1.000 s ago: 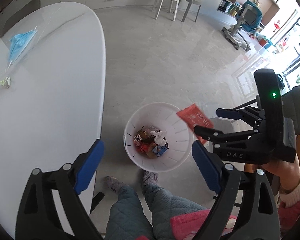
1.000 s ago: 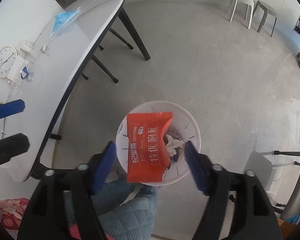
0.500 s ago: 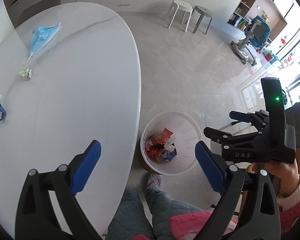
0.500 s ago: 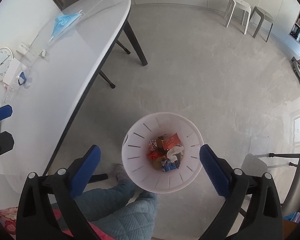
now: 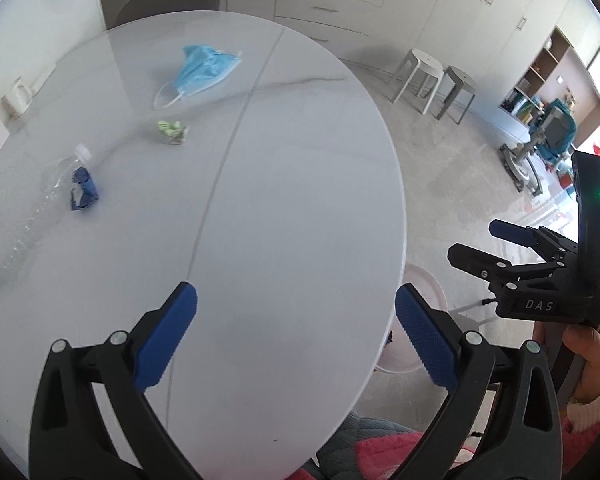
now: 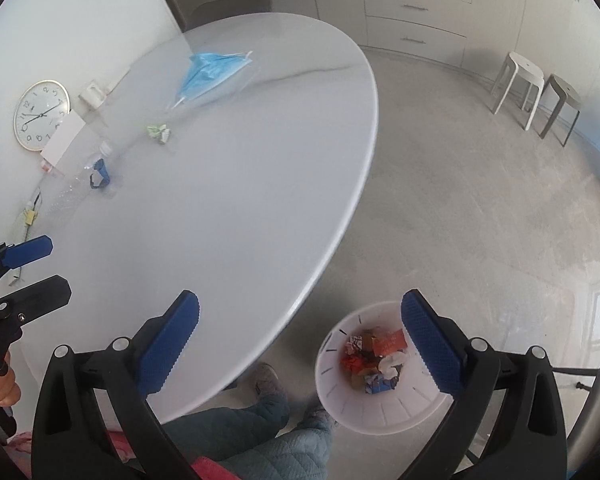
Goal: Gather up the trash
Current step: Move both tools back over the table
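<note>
Lying flat, mask (image 5: 204, 70) slanting diagonally

We see a round wall clock (image 6: 42, 115) leaning against the white wall at the far left edge of the table, and a white box (image 6: 63, 139) just beside it. Two stools stand on the grey floor near the cabinets, a white stool (image 6: 518, 82) and a grey stool (image 6: 560, 103) next to each other. Behind the far end of the table we see a dark chair back (image 6: 230, 4)
</note>
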A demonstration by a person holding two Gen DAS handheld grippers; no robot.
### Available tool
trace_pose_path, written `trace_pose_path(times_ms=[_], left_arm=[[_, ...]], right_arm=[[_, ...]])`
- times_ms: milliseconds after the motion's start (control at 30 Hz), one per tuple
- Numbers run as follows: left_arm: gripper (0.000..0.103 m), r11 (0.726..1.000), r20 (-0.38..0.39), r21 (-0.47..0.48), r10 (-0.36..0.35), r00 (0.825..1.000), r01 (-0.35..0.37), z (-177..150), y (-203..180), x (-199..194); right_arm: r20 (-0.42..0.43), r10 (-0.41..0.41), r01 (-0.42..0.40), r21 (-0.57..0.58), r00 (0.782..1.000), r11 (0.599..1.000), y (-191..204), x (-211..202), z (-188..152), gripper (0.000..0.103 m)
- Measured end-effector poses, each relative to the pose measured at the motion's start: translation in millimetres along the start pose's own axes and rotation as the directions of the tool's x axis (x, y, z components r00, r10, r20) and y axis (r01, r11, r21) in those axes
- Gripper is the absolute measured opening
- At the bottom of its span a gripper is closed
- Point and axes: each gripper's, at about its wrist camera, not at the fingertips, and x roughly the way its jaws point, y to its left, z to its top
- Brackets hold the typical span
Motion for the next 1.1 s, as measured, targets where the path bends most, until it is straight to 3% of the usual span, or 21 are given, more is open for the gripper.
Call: trace_pose_path(times_ms=[233,467,767,1033,1100], left_arm=[[0.095,0.982,0.025,-0.179,0.064,0.998,-0.058,-3,91,-11],[0.095,0.933,0.029,-0.343,0.128,0.991,-0.111,-3,158,-8],[0.095,0.847,-0.006,-0.501,0.202,0.979,-0.178,30,188,32],[0.095,0.744,-0.063,-0.625,0.252,0.966,-0.235,66,217,81],[0.095,0.729,-0.078,-0.636,0.264,0.961,-0.252,73,220,91]], right_arm=[[0.001,0.056,-0.056,-0.082,0.998,0.995,69,21,39,0.1],[-0.03,0.097,-0.101,-0.212,0.995,0.972,128,48,75,0.1],[-0.114,0.155,-0.186,-0.347,0.981,0.919,163,103,138,0.1],[-0.16,0.175,-0.233,-0.513,0.971,0.826,199,157,169,0.1],[-0.167,0.18,-0.243,-0.548,0.969,0.8,207,169,173,0.094]])
